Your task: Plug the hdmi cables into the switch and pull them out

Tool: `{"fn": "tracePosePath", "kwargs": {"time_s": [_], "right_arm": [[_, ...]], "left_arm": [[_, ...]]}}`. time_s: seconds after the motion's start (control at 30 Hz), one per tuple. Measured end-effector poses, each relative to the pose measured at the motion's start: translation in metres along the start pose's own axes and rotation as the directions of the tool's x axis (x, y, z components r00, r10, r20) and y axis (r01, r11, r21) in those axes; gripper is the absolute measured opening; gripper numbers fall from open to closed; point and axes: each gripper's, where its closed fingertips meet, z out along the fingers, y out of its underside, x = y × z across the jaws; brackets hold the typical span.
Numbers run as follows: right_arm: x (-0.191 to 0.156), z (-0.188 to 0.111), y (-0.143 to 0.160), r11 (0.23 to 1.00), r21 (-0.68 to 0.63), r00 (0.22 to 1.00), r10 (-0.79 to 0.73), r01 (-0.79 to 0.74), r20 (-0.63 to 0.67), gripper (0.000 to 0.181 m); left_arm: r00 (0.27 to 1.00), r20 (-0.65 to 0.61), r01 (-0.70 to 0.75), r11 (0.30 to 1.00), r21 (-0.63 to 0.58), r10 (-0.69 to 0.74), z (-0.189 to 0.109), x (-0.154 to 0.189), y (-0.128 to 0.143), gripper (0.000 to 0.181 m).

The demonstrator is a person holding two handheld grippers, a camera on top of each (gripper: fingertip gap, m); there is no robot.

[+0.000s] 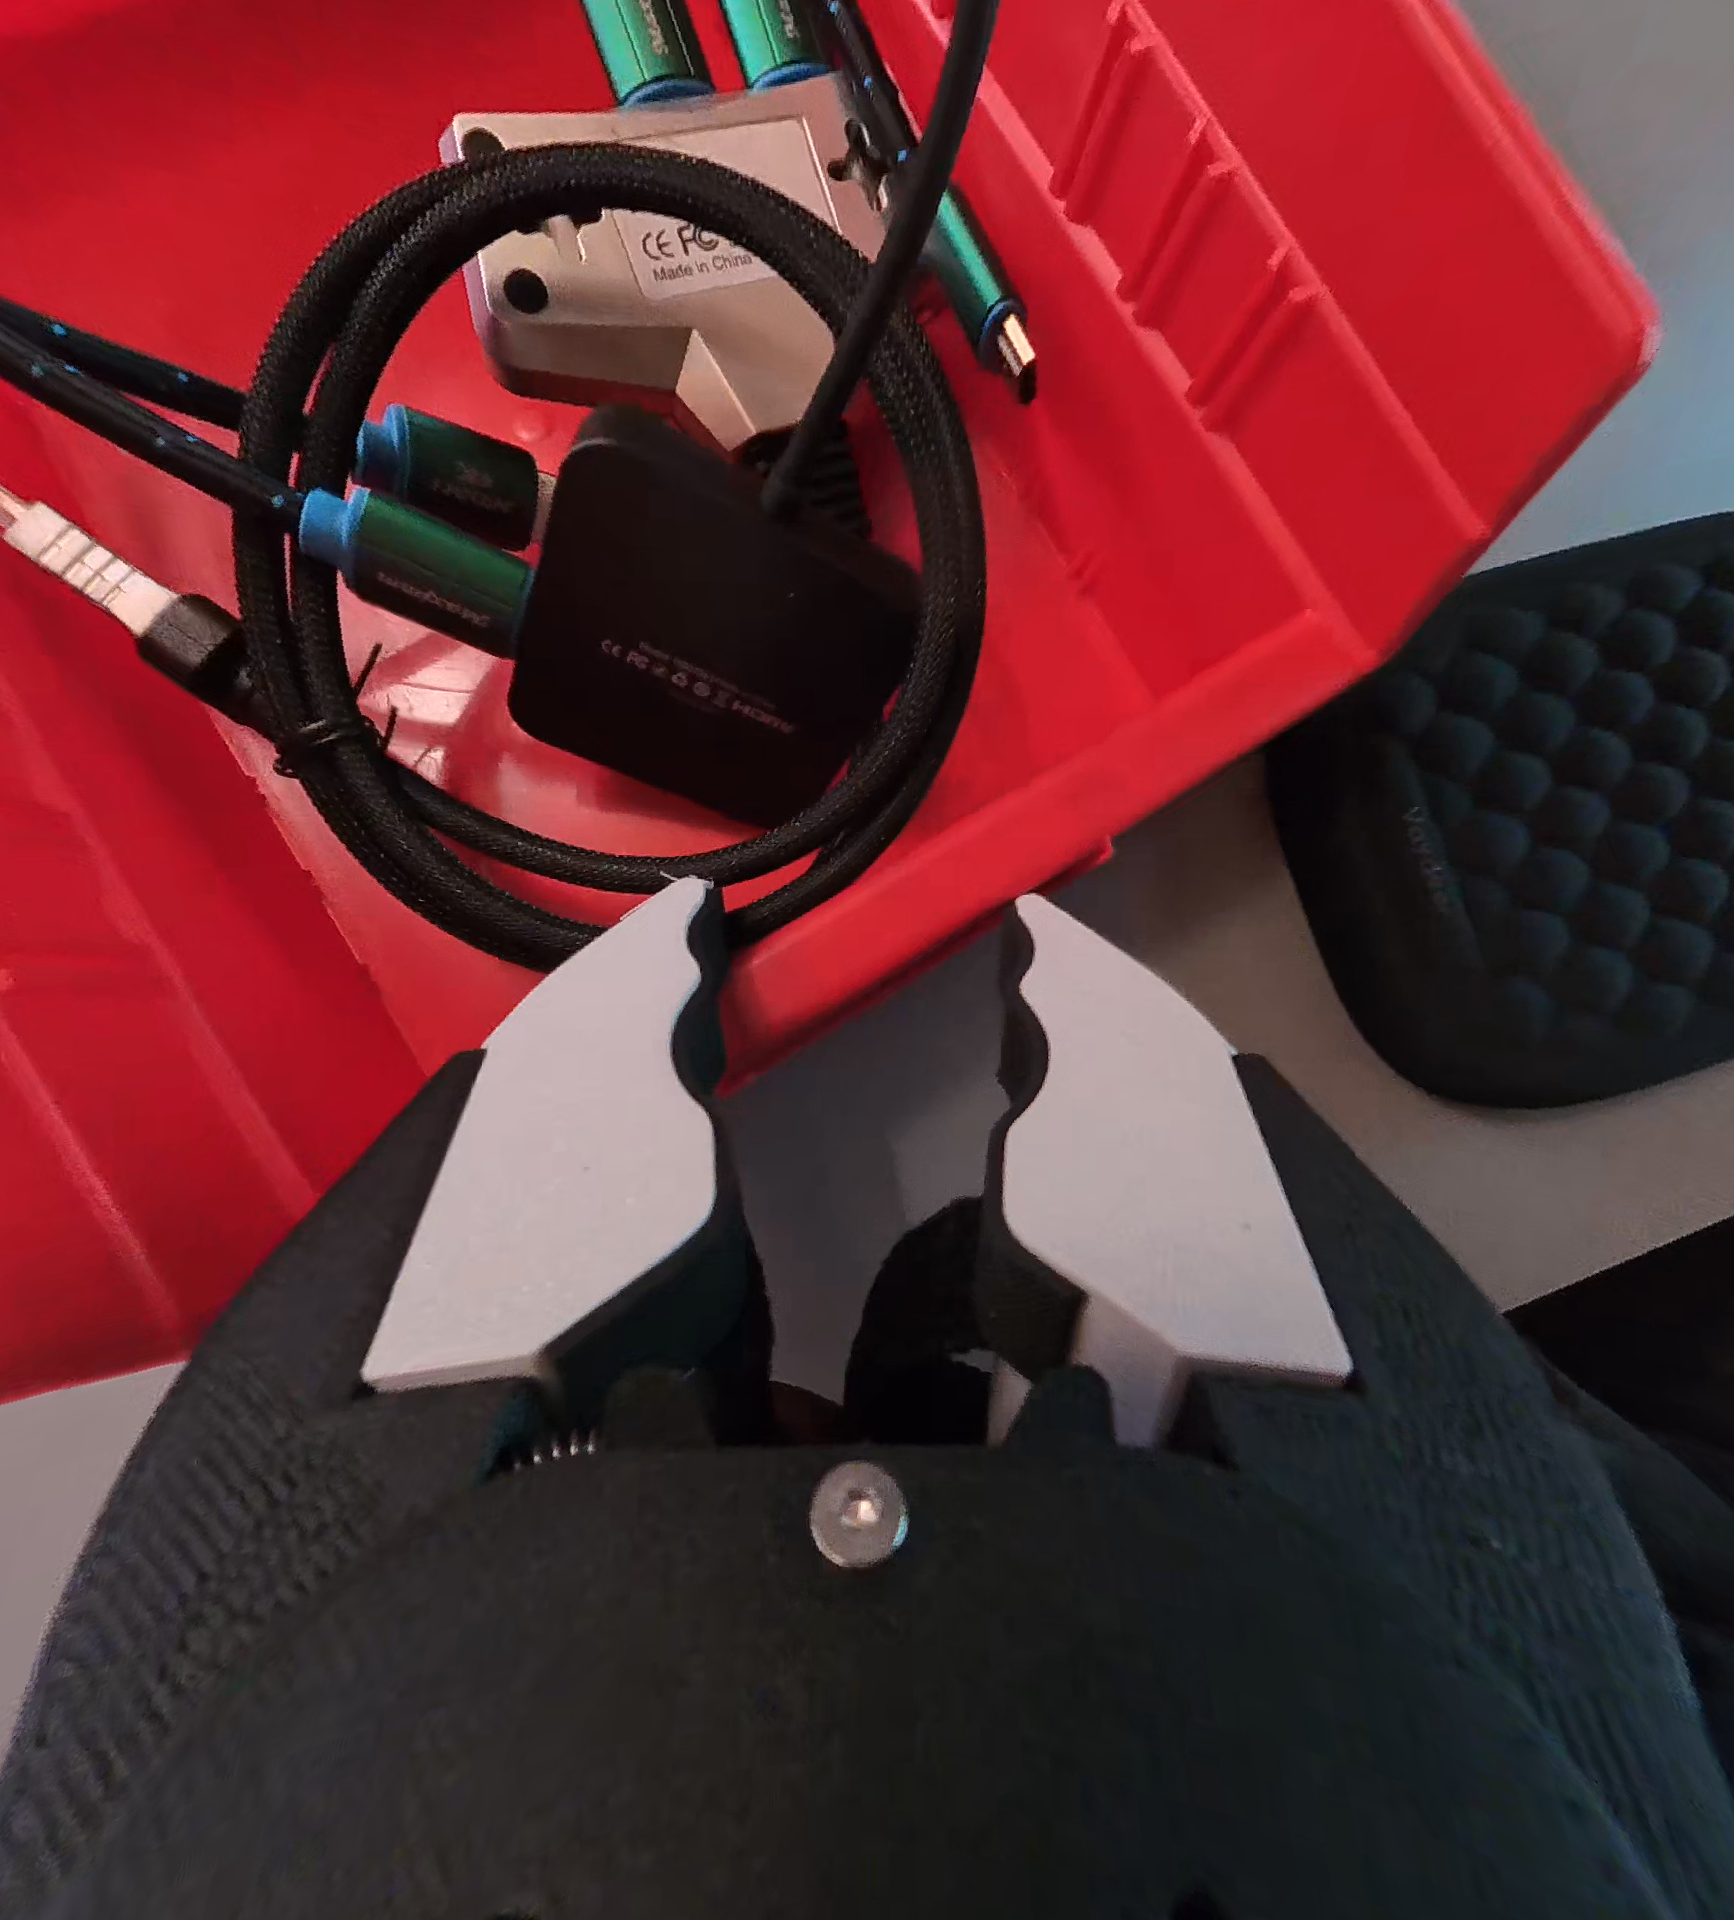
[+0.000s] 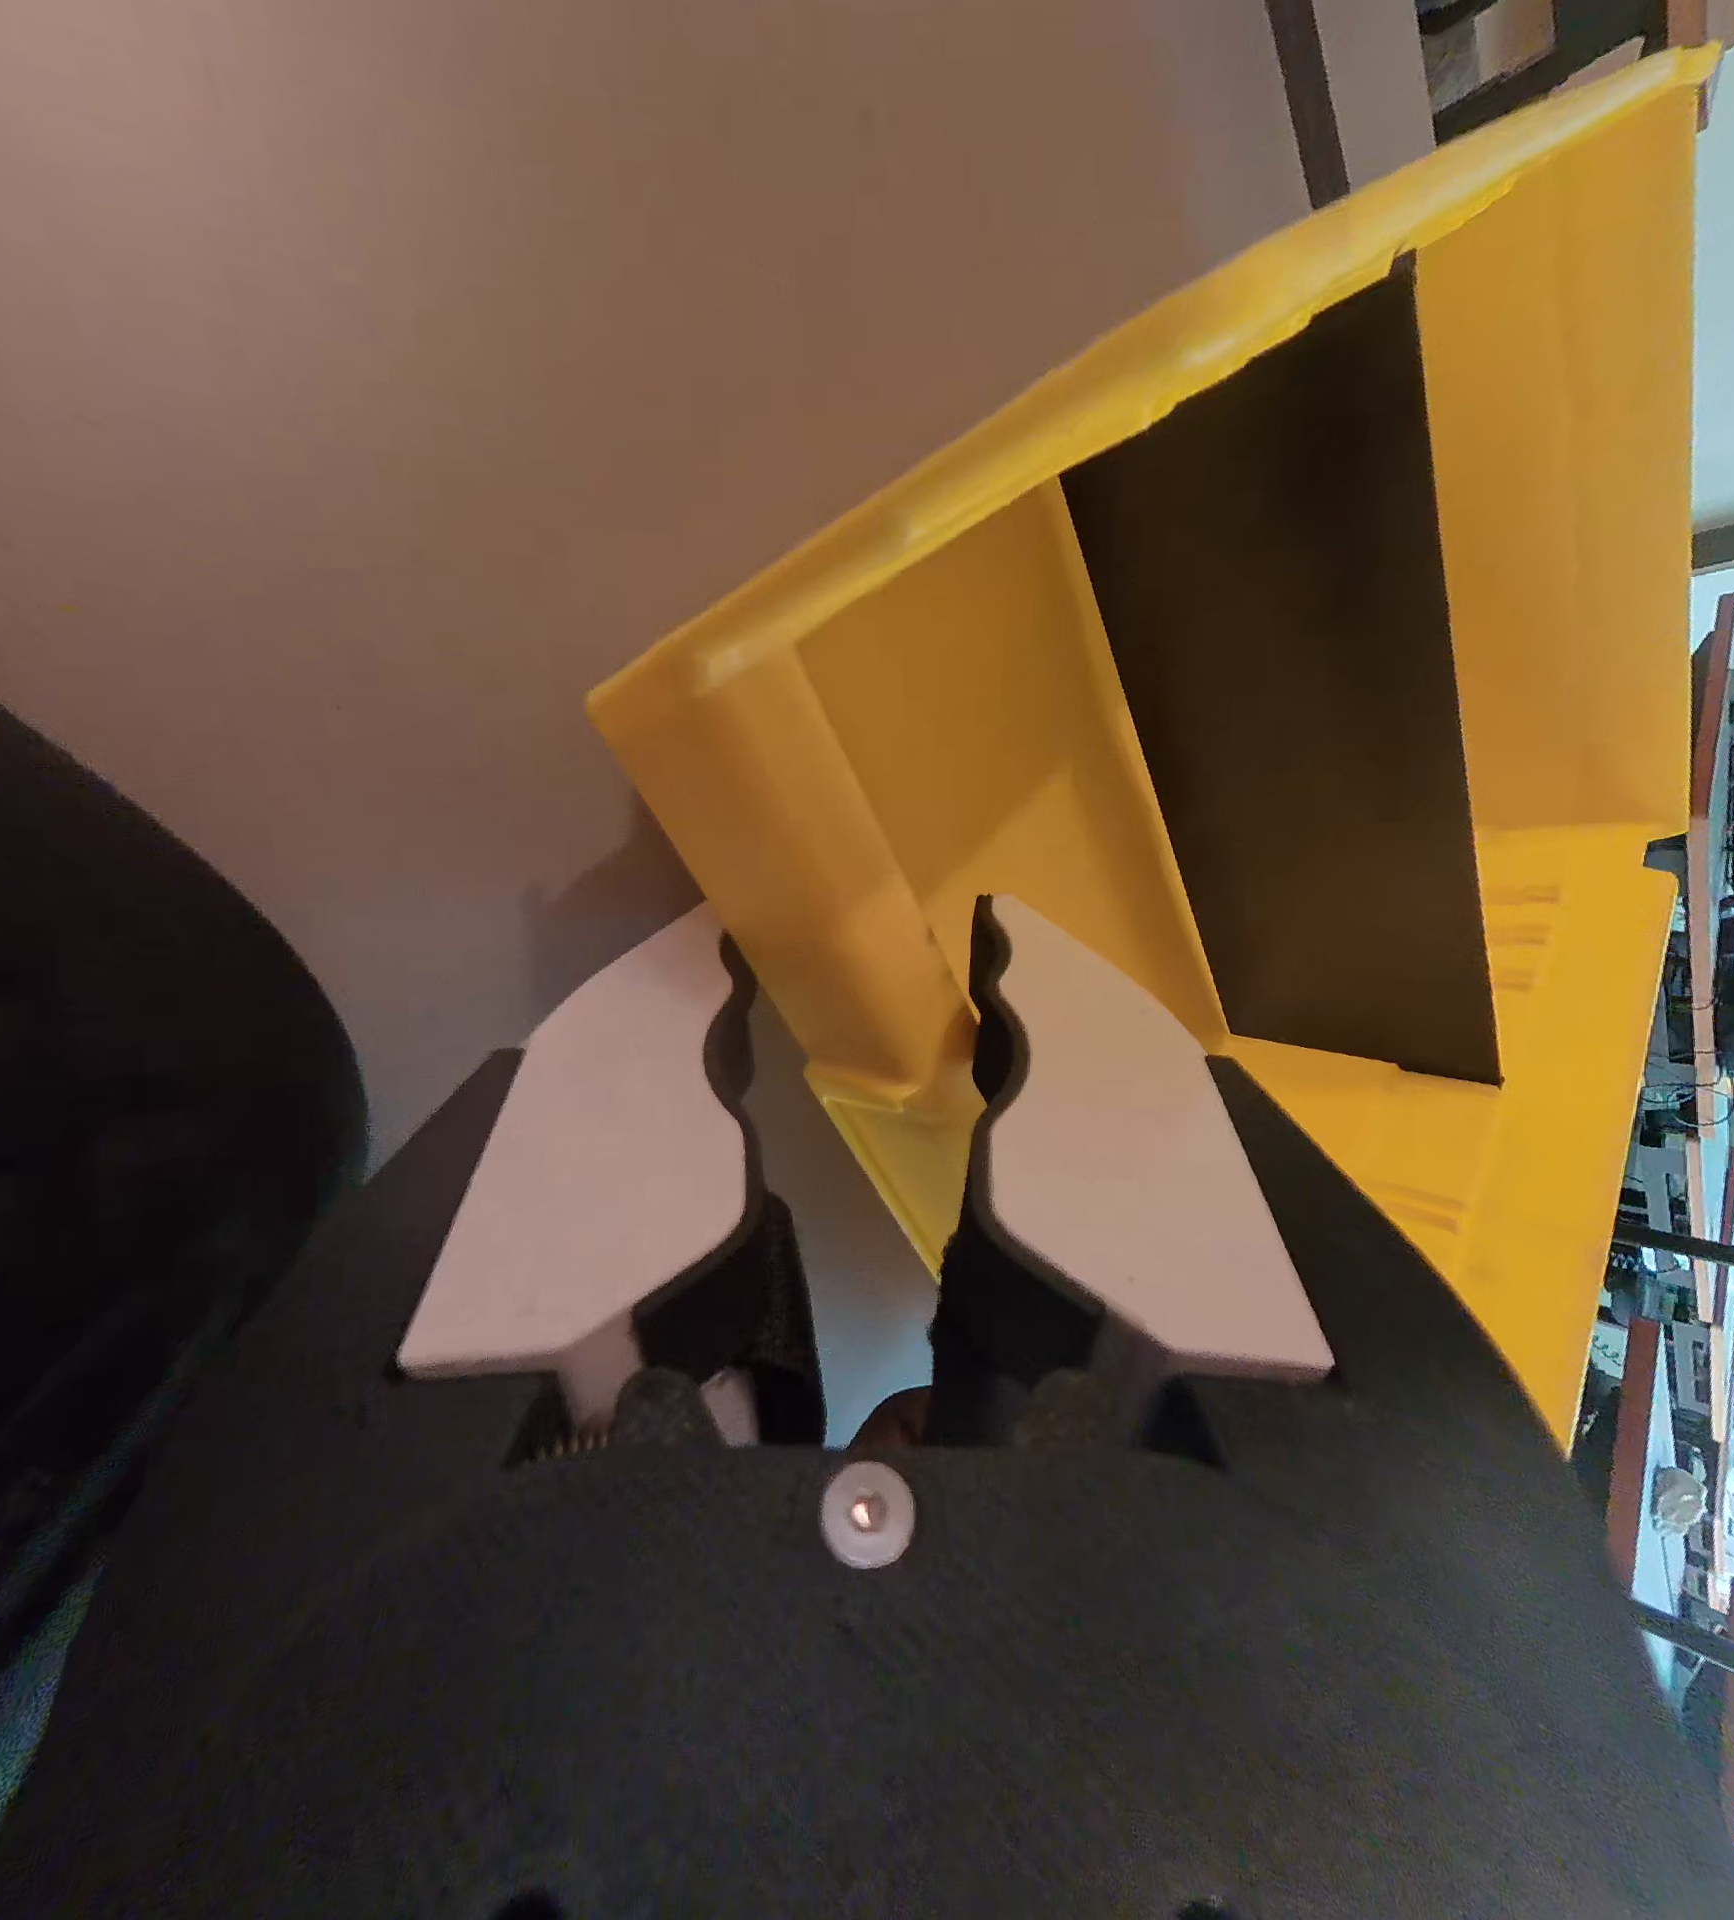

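The left gripper [image 1: 858, 914], jaws apart, hovers at the red bin's [image 1: 1258, 468] rim, the black switch [image 1: 707, 634] with two cables [image 1: 427, 561] plugged in just ahead, while the right gripper [image 2: 858, 925], jaws apart, straddles the yellow bin's [image 2: 1590, 623] front lip.

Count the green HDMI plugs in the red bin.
5. Two enter the black switch at its left side. Two enter the silver switch at the top edge. One loose plug lies right of it. More may be hidden.
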Motion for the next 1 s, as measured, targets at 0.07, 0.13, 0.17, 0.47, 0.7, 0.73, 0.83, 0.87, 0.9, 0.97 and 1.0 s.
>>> {"fn": "tracePosePath", "kwargs": {"time_s": [0.07, 0.13, 0.17, 0.47, 0.7, 0.73, 0.83, 0.87, 0.9, 0.97, 1.0], "right_arm": [[0.000, -0.001, 0.003, 1.000, 0.002, 1.000, -0.013, 0.013, 0.007, 0.040], [0.000, -0.003, 0.005, 1.000, 0.001, 1.000, -0.026, 0.026, 0.014, 0.040], [0.000, -0.004, 0.007, 0.999, -0.002, 0.999, -0.035, 0.035, 0.018, 0.040], [0.001, -0.014, 0.028, 0.996, -0.063, 0.997, -0.064, 0.068, 0.053, 0.039], [-0.001, -0.025, 0.044, 0.991, -0.110, 0.996, -0.064, 0.071, 0.067, 0.038], [-0.002, -0.026, 0.046, 0.990, -0.113, 0.995, -0.072, 0.081, 0.074, 0.038], [-0.004, -0.032, 0.053, 0.987, -0.113, 0.990, -0.102, 0.113, 0.098, 0.037], [-0.004, -0.034, 0.056, 0.986, -0.117, 0.988, -0.109, 0.122, 0.108, 0.037], [-0.005, -0.036, 0.059, 0.984, -0.120, 0.986, -0.116, 0.131, 0.120, 0.037], [-0.006, -0.040, 0.065, 0.980, -0.135, 0.982, -0.126, 0.146, 0.143, 0.038], [-0.007, -0.041, 0.067, 0.978, -0.148, 0.980, -0.126, 0.149, 0.154, 0.038]], "left_arm": [[1.000, 0.018, 0.021, 1.000, 0.008, -0.021, -0.004, -0.006, 0.004, 0.049], [0.999, 0.023, 0.037, 0.999, 0.029, -0.038, -0.009, -0.011, 0.007, 0.049], [0.999, 0.024, 0.043, 0.998, 0.039, -0.044, -0.010, -0.014, 0.009, 0.049], [0.999, 0.021, 0.042, 0.994, 0.101, -0.045, -0.020, -0.024, 0.018, 0.048], [0.999, 0.034, 0.034, 0.991, 0.128, -0.039, -0.027, -0.027, 0.025, 0.049], [0.999, 0.038, 0.030, 0.991, 0.132, -0.035, -0.028, -0.027, 0.026, 0.048], [0.999, 0.040, 0.021, 0.989, 0.147, -0.027, -0.030, -0.028, 0.028, 0.048], [0.999, 0.041, 0.018, 0.989, 0.150, -0.024, -0.030, -0.028, 0.028, 0.048], [0.999, 0.044, 0.015, 0.988, 0.151, -0.022, -0.031, -0.029, 0.028, 0.048], [0.999, 0.048, 0.014, 0.989, 0.148, -0.021, -0.031, -0.029, 0.028, 0.049], [0.998, 0.050, 0.014, 0.989, 0.146, -0.022, -0.031, -0.029, 0.029, 0.049]]}}
